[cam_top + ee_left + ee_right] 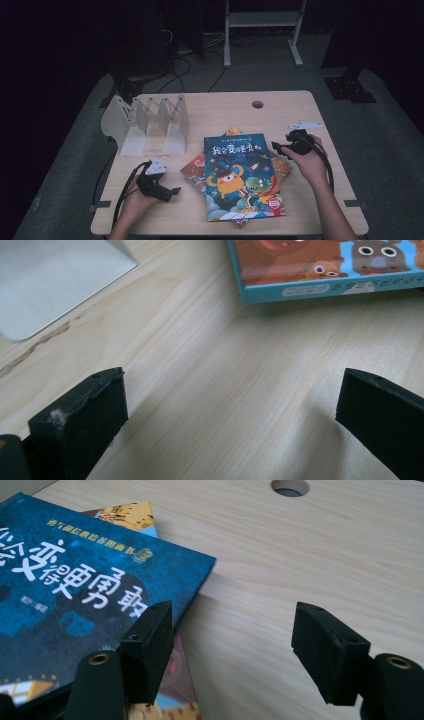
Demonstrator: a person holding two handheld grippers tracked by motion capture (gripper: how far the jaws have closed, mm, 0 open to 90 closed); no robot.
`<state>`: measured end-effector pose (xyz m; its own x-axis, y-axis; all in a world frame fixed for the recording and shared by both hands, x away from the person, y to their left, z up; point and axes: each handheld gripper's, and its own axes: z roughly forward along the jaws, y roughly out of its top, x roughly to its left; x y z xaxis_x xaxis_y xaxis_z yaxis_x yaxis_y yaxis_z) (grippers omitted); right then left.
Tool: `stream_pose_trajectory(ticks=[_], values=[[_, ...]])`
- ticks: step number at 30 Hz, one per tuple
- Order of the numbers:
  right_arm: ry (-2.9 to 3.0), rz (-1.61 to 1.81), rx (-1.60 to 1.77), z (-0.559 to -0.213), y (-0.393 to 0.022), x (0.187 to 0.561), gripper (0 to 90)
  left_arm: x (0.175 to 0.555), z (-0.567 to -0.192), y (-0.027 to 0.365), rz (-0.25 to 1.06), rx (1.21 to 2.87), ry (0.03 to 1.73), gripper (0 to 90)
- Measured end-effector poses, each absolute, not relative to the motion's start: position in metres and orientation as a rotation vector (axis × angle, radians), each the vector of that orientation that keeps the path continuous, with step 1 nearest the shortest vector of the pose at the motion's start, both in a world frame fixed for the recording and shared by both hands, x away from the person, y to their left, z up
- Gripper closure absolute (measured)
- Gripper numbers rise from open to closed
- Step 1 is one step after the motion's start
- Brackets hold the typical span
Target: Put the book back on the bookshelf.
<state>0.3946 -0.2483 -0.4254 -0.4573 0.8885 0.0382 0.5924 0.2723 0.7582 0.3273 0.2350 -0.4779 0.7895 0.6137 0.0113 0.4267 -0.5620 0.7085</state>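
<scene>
Your spread right gripper [278,146] nears the top book [242,176]; a shallow bite could shove the stack askew.

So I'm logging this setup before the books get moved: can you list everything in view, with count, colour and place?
Top book: one, dark blue cover with cartoon monsters, table centre, on the pile.
Books underneath: at least two, orange and red edges showing beneath the top book; exact count unclear.
File rack: one, white, several dividers, back left of table.
Table: one, light wood, round cable hole near the back edge.
White frame: one, on the floor behind the table.
Left tool: one, black, jaws open, front left, pointing at the books.
Right tool: one, black, jaws open, at the top book's right edge.
</scene>
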Motion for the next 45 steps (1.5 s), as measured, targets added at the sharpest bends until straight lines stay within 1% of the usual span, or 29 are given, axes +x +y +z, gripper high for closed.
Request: stream_pose_trajectory(ticks=[6,12,16,20,22,29,45], values=[[2.188,1.046,1.339,-0.429,-0.232,0.408,32.9,0.327,-0.476,0.248,0.331,2.231,0.796,0.0],[2.219,1.065,1.346,-0.434,-0.219,0.417,33.1,0.327,-0.481,0.252,0.312,2.235,0.802,0.0],[2.253,1.057,1.357,-0.438,-0.213,0.421,34.1,0.326,-0.482,0.252,0.338,2.235,0.789,0.0],[2.28,1.048,1.377,-0.442,-0.208,0.422,35.3,0.325,-0.483,0.25,0.349,2.244,0.782,0.0],[2.291,1.085,1.387,-0.443,-0.207,0.423,38.4,0.325,-0.483,0.25,0.349,2.244,0.782,0.0],[2.3,1.049,1.36,-0.441,-0.199,0.424,37.9,0.325,-0.483,0.25,0.349,2.244,0.782,0.0],[2.39,1.118,1.233,-0.443,-0.176,0.42,39.4,0.325,-0.483,0.25,0.349,2.244,0.782,0.0]])
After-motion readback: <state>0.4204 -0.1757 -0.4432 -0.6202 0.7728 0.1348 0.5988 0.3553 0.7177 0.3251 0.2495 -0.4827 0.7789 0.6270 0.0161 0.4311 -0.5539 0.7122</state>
